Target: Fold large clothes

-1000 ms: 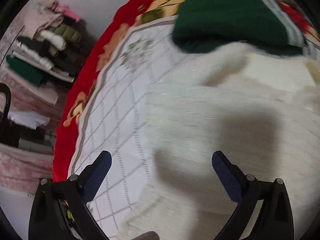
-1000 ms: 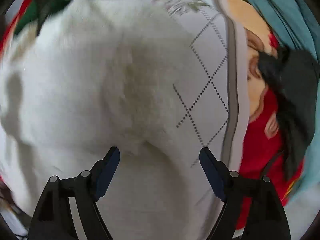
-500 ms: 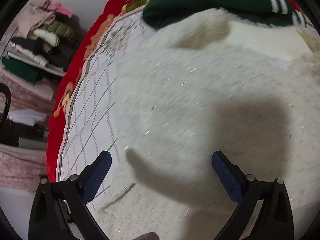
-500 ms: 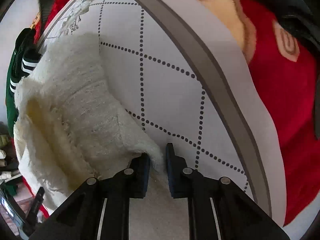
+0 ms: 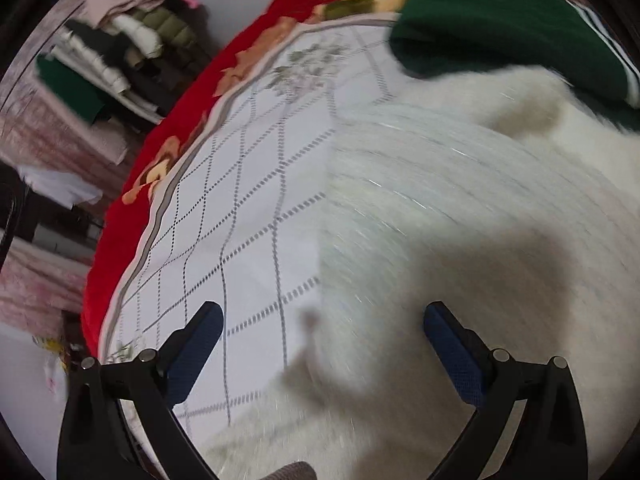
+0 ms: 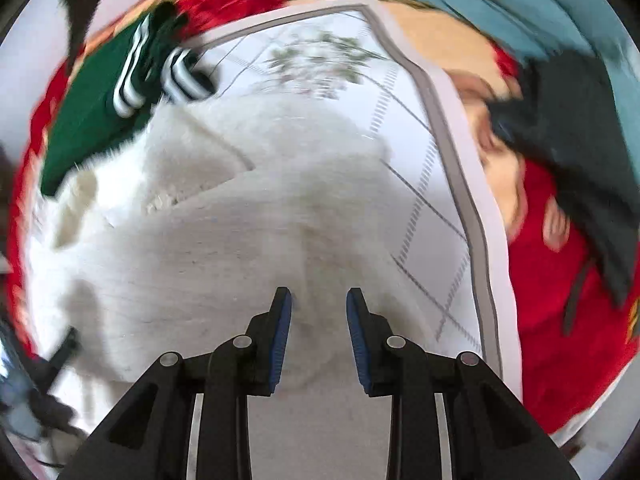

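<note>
Quilted bedspread (image 5: pixel 248 208) under white fleece garment (image 6: pixel 224 248); left tongs (image 5: pixel 320 344) spread; right tongs (image 6: pixel 319 320) just reopening, empty.

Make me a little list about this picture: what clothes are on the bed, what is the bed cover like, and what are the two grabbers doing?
main garment: fluffy white knitted sweater, spread on the bed
second garment: dark green garment with white stripes, lying at the sweater's far edge
bed cover: white quilted cover with dotted diamond lines, red flowered border
left gripper: jaws wide open, above the sweater's edge, holding nothing
right gripper: jaws have just been opening, a narrow gap, nothing pinched; sweater below
background: stack of folded clothes beside the bed
</note>
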Demonstrator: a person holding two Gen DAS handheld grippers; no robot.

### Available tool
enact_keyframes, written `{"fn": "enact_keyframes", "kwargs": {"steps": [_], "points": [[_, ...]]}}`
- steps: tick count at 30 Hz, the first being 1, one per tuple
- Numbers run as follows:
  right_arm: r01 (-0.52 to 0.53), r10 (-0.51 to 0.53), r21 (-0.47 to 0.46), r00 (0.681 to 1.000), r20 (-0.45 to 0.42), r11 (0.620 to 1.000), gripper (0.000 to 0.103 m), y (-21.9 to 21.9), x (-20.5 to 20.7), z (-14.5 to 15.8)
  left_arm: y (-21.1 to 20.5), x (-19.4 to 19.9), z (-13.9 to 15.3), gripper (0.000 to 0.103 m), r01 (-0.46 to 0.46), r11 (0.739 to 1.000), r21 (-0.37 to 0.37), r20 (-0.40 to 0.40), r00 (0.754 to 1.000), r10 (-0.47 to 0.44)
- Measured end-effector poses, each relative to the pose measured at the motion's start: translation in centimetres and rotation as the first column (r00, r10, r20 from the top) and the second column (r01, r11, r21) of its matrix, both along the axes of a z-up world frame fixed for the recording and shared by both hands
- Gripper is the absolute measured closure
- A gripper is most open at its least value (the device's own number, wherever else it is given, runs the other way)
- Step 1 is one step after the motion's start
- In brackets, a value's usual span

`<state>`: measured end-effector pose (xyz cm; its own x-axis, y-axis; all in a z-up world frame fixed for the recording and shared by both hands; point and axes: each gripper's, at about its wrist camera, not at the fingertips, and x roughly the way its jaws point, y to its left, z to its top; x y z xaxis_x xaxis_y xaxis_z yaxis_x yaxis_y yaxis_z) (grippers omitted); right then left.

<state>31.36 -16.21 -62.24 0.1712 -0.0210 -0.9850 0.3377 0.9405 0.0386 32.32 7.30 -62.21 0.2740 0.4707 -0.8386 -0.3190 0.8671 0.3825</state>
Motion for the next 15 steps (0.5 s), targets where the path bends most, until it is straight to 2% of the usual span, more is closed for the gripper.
{"fn": "enact_keyframes", "kwargs": {"steps": [2, 4, 6, 9, 11, 13, 14, 15], "points": [[-0.050, 0.046, -0.059, 0.997, -0.067, 0.997, 0.073, 0.4, 1.4, -2.9, 1.2, 0.5, -1.0, 0.000, -0.011, 0.999, -0.043, 0.027, 1.000, 0.012], [-0.023, 0.019, -0.034, 0.995, -0.098, 0.999, 0.069, 0.0, 1.5, -5.8, 1.6, 0.5, -1.4, 0.000, -0.008, 0.998, -0.064, 0.053, 0.999, 0.011], [-0.024, 0.021, -0.044, 0.997, -0.075, 0.999, 0.066, -0.3, 1.4, -6.4, 1.2, 0.3, -1.6, 0.000, 0.002, 0.999, -0.048, 0.068, 0.998, 0.001], [-0.054, 0.050, -0.039, 0.994, -0.098, 0.998, 0.064, 0.0, 2.1, -6.4, 0.3, -0.1, -0.6, 0.000, 0.002, 1.000, 0.008, 0.051, 0.999, -0.003], [-0.062, 0.066, 0.035, 0.993, -0.099, 0.997, 0.062, -0.7, 2.5, -5.4, -0.7, -0.9, 0.6, 0.000, -0.015, 1.000, 0.022, 0.036, 0.999, 0.014], [-0.058, 0.073, 0.173, 0.994, -0.079, 0.983, 0.059, -2.6, 1.6, -4.0, -2.2, -2.0, 2.2, 0.000, -0.012, 0.999, 0.042, 0.040, 0.999, 0.011], [-0.054, 0.071, 0.219, 0.995, -0.074, 0.974, 0.054, -3.5, 1.0, -3.5, -3.7, -3.0, 3.3, 0.000, -0.002, 0.998, 0.069, 0.043, 0.999, -0.001], [-0.049, 0.068, 0.264, 0.995, -0.067, 0.963, 0.038, -4.7, 0.1, -2.8, -4.6, -3.5, 3.9, 0.000, 0.005, 0.996, 0.087, 0.042, 0.999, -0.008]]}}
